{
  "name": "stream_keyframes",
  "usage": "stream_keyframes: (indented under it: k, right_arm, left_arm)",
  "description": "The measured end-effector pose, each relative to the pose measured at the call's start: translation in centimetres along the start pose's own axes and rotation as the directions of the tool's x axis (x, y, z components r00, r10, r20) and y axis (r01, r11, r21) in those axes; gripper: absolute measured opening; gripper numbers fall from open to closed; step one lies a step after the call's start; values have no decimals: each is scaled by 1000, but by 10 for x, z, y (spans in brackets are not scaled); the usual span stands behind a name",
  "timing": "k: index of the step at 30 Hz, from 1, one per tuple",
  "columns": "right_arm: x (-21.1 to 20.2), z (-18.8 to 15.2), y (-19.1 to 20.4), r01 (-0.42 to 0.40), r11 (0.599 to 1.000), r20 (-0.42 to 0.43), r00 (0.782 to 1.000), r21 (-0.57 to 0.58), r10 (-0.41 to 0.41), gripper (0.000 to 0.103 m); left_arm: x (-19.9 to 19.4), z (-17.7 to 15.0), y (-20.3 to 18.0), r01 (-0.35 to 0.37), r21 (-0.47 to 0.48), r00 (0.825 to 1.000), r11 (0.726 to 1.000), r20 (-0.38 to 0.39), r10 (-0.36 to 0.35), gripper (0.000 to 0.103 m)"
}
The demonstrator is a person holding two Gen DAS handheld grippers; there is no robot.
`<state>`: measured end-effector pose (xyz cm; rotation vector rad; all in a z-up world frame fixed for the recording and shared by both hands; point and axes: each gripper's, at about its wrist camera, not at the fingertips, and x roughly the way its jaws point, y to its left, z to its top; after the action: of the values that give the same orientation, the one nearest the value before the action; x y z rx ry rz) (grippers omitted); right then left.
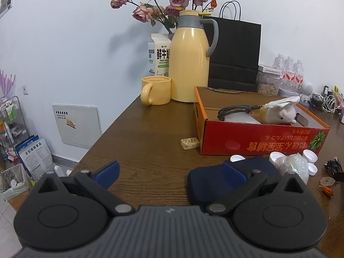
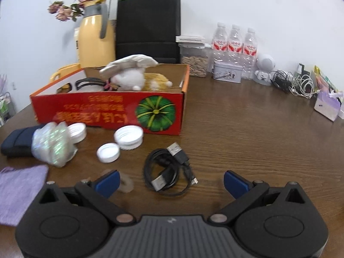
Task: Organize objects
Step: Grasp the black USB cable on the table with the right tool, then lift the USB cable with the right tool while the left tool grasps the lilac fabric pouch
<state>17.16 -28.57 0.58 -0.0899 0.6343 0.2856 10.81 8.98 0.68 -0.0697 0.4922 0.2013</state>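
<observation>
A red cardboard box (image 1: 258, 142) (image 2: 107, 111) sits on the brown table and holds a white plush toy (image 2: 129, 77), a yellow plush and a coiled cable (image 1: 234, 109). My left gripper (image 1: 169, 172) is open and empty above the table, its right finger beside a dark blue pouch (image 1: 206, 182). My right gripper (image 2: 172, 182) is open and empty, just behind a coiled black USB cable (image 2: 169, 169). White bottle caps (image 2: 129, 137), an iridescent plastic wad (image 2: 53, 144), the pouch (image 2: 17, 142) and a purple cloth (image 2: 19, 191) lie in front of the box.
A yellow thermos (image 1: 191, 60), yellow mug (image 1: 155, 90), milk carton, flowers and black paper bag (image 1: 236, 51) stand at the back. A small tan block (image 1: 190, 143) lies left of the box. Water bottles (image 2: 234, 49), a seed jar, a tin, chargers and cables line the back right.
</observation>
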Motion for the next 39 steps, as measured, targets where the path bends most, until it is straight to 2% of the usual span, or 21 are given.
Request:
stream_keyframes:
  k: [2, 4, 9, 12, 14, 17, 20, 21, 23, 25, 29, 31, 34, 39]
  right_arm:
    - [8, 4, -3, 1, 1000, -7, 1000, 9, -1, 100]
    - [16, 7, -5, -2, 1000, -12, 1000, 15, 3, 91]
    - [23, 7, -6, -18, 999, -10, 1000, 35, 19, 87]
    - [16, 6, -10, -18, 998, 31, 999, 54, 16, 87]
    - [13, 5, -14, -19, 997, 51, 999, 71, 15, 82]
    - [14, 7, -20, -34, 995, 62, 998, 99, 28, 69]
    - [17, 10, -21, -75, 991, 63, 996, 112, 68, 52]
    - [19, 11, -21, -86, 990, 64, 995, 116, 79, 43]
    - [18, 11, -21, -95, 988, 70, 994, 121, 87, 39]
    - [15, 10, -22, -98, 987, 87, 992, 127, 88, 30]
    - [11, 7, -24, -107, 984, 102, 990, 142, 93, 30]
    - [9, 5, -24, -106, 984, 103, 990, 141, 92, 25]
    - [5, 4, -23, -108, 985, 118, 989, 136, 92, 25]
    - [-6, 0, -26, -91, 984, 178, 982, 154, 63, 25]
  left_arm:
    - [0, 0, 0, -1, -2, 1000, 1000, 0, 1, 103]
    - [1, 0, 0, -2, -3, 1000, 1000, -1, 2, 103]
    - [4, 0, 0, -4, -2, 1000, 1000, -4, 4, 103]
    - [4, 0, -1, -1, -5, 1000, 1000, -3, 1, 103]
    - [4, -1, -1, 1, -3, 1000, 1000, 0, -1, 103]
    - [5, -1, -3, 4, 2, 1000, 1000, 1, -4, 103]
    - [6, -1, -4, 2, 1, 1000, 1000, -1, -2, 103]
    - [6, -1, -4, 1, 0, 1000, 1000, -2, -1, 103]
    - [6, -2, -4, 0, -3, 1000, 1000, -4, 0, 103]
    - [6, -3, -4, -3, -5, 1000, 1000, -6, 3, 103]
    - [6, -5, -4, -7, -8, 1000, 1000, -9, 7, 103]
    - [6, -5, -4, -8, -9, 1000, 1000, -10, 8, 103]
    - [7, -6, -3, -11, -11, 1000, 1000, -15, 11, 103]
    - [7, -8, -5, -5, -15, 1000, 1000, -19, 5, 103]
